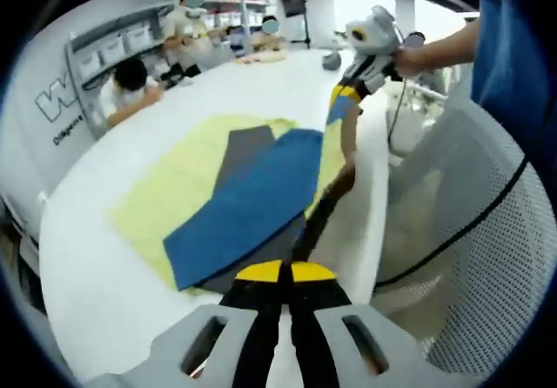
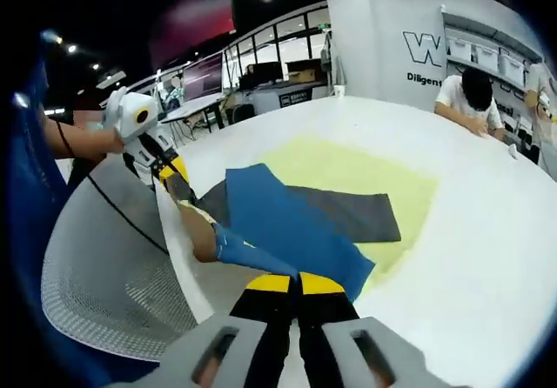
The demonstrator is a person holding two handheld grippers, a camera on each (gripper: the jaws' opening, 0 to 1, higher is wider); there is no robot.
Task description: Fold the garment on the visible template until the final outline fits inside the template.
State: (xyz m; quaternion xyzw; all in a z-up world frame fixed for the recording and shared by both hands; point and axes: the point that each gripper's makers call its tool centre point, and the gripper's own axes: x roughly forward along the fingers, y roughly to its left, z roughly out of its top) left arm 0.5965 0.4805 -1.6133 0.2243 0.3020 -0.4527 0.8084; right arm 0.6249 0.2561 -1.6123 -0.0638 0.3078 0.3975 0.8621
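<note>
Blue-and-grey garment [image 1: 252, 201] is lying partly folded on the yellow template [image 1: 178, 183], on the white table [image 1: 96, 257]. Both tongs are gripping its near edge: left gripper [image 1: 283, 270] closed on it, right gripper [image 2: 294, 280] likewise, stretching the fabric between them.

Left gripper [image 1: 285, 277]: jaws pressed together, yellow-tipped, nipping the near edge of the garment [image 1: 248, 204] at the counter's [image 1: 104, 266] near rim; seen from the right gripper view at far left [image 2: 177, 182], held by a hand [image 2: 111, 138] on a bare forearm, jaws angled down and pinching a garment corner. Right gripper [image 2: 287, 285]: jaws likewise pressed together on the garment's near edge; from the left gripper view it appears at upper right [image 1: 345, 103], gripped by a hand [image 1: 411, 57], pointing down toward the counter.
</note>
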